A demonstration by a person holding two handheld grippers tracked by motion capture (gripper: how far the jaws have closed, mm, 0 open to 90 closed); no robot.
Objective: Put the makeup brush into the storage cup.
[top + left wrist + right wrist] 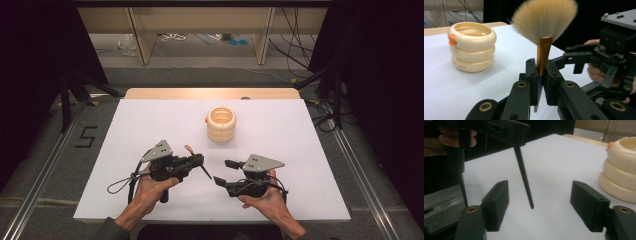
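White tabletop [150, 130] carries everything; cream ringed cup [221, 125], three stacked rolls with a small orange tab on its side, stands upright toward the far middle, well apart from both hands. Left hand [152, 187] comes in from the bottom edge, forearm angled up and inward, wrapped around the body of the left tool [199, 161], which lies roughly level above the tabletop and points toward the right hand. Right hand [265, 197] mirrors it, palm under the right tool [226, 172], which points back toward the left one; the two tools face each other, near but apart. Brush [544, 27]: long axis runs crosswise to the left tool's jaws. In the left gripper view the fan of tan bristles is up, copper ferrule sits between the pads, dark thin handle continues down out the other side. In the high view the bristle end tilts toward the far side, handle end slants toward the near right. In the right gripper view the handle is a thin black rod hanging down at a slant, tip free in the air between the right tool's jaws, touching neither pad. Left tool: pressed together, pinching the brush at the ferrule. Right tool: jaws spread wide, nothing gripped.
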